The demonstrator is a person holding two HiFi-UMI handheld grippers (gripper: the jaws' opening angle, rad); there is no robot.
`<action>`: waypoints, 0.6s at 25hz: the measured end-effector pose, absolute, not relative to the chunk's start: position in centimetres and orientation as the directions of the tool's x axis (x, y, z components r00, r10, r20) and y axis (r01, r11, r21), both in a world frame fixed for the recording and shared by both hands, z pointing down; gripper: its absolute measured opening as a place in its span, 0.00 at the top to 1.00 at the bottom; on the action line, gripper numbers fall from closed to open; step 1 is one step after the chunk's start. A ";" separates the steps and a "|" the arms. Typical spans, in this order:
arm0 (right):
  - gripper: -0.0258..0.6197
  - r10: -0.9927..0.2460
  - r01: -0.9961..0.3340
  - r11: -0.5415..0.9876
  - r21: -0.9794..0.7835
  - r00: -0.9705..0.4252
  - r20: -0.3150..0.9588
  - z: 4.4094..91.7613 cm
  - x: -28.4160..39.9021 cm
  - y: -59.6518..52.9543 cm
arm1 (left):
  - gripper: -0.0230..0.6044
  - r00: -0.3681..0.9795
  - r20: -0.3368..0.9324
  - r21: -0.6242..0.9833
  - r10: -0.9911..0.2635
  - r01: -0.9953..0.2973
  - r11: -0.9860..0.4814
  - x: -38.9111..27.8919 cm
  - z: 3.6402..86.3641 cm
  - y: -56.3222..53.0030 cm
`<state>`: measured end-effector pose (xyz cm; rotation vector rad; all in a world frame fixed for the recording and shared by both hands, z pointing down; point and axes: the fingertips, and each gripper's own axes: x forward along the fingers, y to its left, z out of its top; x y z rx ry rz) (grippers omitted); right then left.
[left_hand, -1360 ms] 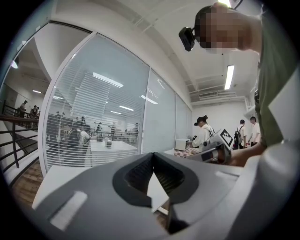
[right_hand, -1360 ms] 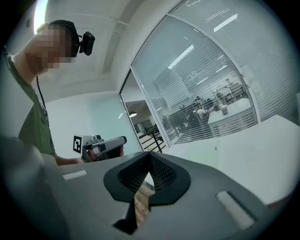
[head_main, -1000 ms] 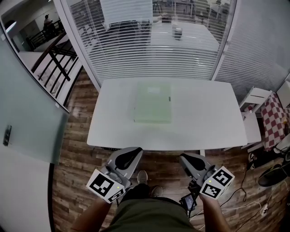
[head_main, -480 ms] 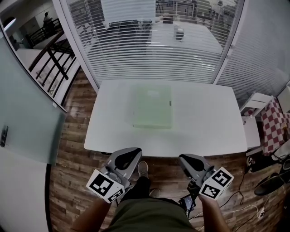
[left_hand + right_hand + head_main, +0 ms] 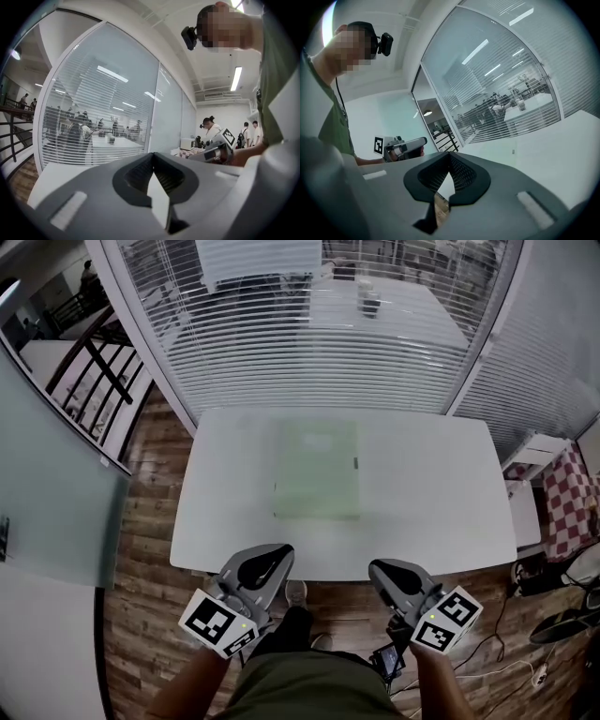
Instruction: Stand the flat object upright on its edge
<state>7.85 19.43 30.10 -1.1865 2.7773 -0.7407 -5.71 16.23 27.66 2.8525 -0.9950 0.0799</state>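
Note:
A pale green flat board (image 5: 318,469) lies flat on the white table (image 5: 422,502), near its middle. Both grippers hang below the table's near edge, well short of the board. My left gripper (image 5: 274,555) is shut and holds nothing; its jaws meet in the left gripper view (image 5: 153,165). My right gripper (image 5: 382,569) is shut too, with nothing between its jaws (image 5: 450,162). In the right gripper view the board (image 5: 511,152) shows as a pale slab on the tabletop, and the left gripper (image 5: 423,140) is seen across from it.
Glass walls with white blinds (image 5: 309,343) stand right behind the table. A wooden floor (image 5: 150,549) lies at the left and under me. A checked cloth (image 5: 570,498) and cables (image 5: 506,652) sit at the right. Several people (image 5: 211,129) stand in the room behind.
The head view has shifted slightly, so the table sits a little lower and nearer. Both grippers stay shut in the same place below the table edge.

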 end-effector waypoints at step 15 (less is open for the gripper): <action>0.94 -0.693 -0.696 0.555 -0.455 -0.690 0.211 31.4 5.2 9.6 | 0.96 0.799 0.120 0.169 -0.590 -0.602 -0.781 -7.9 30.1 5.7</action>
